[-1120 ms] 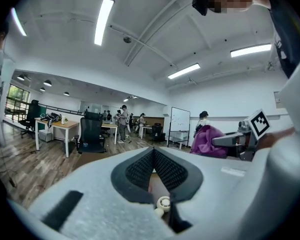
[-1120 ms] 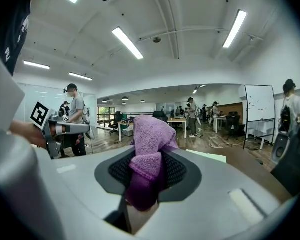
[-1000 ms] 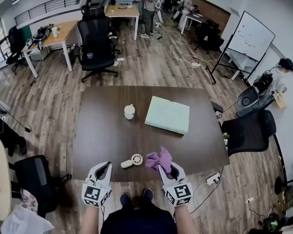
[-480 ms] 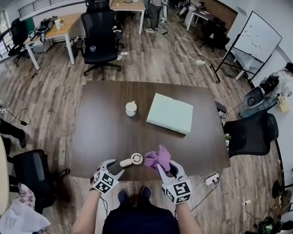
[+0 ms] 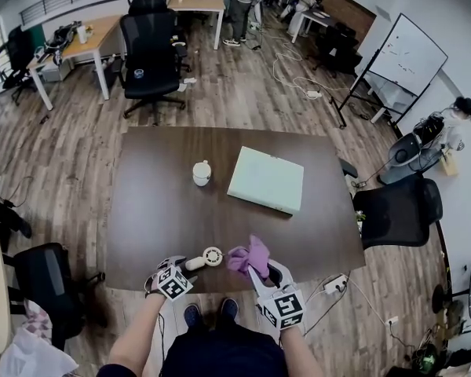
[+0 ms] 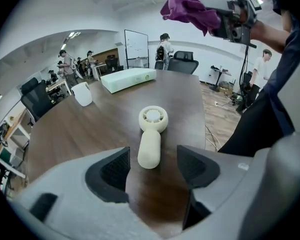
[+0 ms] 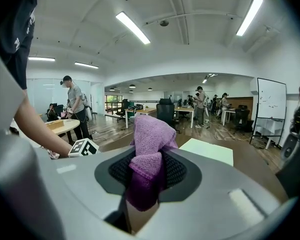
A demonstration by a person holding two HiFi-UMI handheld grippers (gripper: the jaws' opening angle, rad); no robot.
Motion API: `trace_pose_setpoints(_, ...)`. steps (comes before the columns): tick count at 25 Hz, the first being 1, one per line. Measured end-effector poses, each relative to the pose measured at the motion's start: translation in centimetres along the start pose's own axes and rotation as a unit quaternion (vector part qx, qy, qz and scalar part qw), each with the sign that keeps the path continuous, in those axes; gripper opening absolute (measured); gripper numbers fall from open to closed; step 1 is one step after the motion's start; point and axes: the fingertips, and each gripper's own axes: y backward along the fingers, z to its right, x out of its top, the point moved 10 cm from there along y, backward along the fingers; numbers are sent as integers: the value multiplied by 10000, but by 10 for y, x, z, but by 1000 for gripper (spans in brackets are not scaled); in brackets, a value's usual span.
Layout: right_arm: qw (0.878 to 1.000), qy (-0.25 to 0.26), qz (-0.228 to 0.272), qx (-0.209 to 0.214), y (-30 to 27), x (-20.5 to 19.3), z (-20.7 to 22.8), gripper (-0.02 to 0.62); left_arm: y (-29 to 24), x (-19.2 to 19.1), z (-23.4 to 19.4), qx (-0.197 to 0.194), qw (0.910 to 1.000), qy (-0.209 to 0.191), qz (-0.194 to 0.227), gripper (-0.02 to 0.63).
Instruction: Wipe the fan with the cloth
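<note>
A small white hand-held fan (image 5: 206, 258) lies flat near the front edge of the dark brown table (image 5: 157, 210), its handle pointing at me. My left gripper (image 5: 180, 265) slants down just behind that handle. In the left gripper view the fan (image 6: 151, 134) lies straight ahead and my left gripper (image 6: 153, 166) has its jaws opening, with the handle's end just ahead of the tips and no pad touching it. My right gripper (image 5: 261, 272) hovers to the right of the fan, shut on a purple cloth (image 5: 248, 258). The cloth (image 7: 150, 149) bunches up between the right gripper (image 7: 149, 171) jaws.
A white cup (image 5: 201, 173) and a flat pale green box (image 5: 267, 181) stand farther back on the table. A black office chair (image 5: 396, 210) is at the table's right side, another (image 5: 149, 57) beyond its far edge. Cables lie on the wooden floor.
My left gripper has dropped and tilted down to the table's front edge behind the fan's handle, and its jaws have gone from shut to apart. The right gripper with the cloth has barely shifted.
</note>
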Motion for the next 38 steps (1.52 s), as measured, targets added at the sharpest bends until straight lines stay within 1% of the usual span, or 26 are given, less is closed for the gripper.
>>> trace_pose_setpoints(4, 9999, -34, -99, 25, -1, -5, 2, 122, -13, -4, -5, -203, 9997, 84, -114, 291)
trace_pose_setpoints(7, 9997, -66, -221, 63, -2, -12, 2, 121, -17, -4, -8, -206, 9997, 96, -62, 282)
trace_pose_setpoints(10, 9994, -94, -326, 78, -3, -19, 3, 123, -25, -6, -11, -291, 9995, 77, -51, 273)
trace_pose_setpoints(14, 9993, -118, -353, 72, -2, -20, 4, 123, -31, -8, -14, -328, 9994, 108, -96, 253)
trace_pose_setpoints(18, 9992, -131, -375, 62, 0, -22, 8, 123, -33, -7, -15, -286, 9995, 134, -49, 175)
trace_pose_setpoints(21, 9990, -145, -412, 70, -1, -24, 10, 123, -33, -8, -12, -286, 9994, 159, -62, 172)
trace_pose_setpoints(25, 9981, -137, -571, 208, -7, -31, 10, 123, -34, -7, -3, -300, 9995, 19, -25, 172)
trace_pose_setpoints(30, 9954, -137, -879, 347, -14, -51, 6, 123, -38, -10, 19, -434, 9990, -110, -7, 172)
trace_pose_setpoints(35, 9895, 92, -1267, 692, -44, -69, -1, 123, -41, -9, 25, -496, 9987, -132, 54, 172)
trace_pose_setpoints(38, 9855, 158, -1447, 877, -68, -79, -13, 123, -39, -11, 27, -517, 9986, -147, 28, 172)
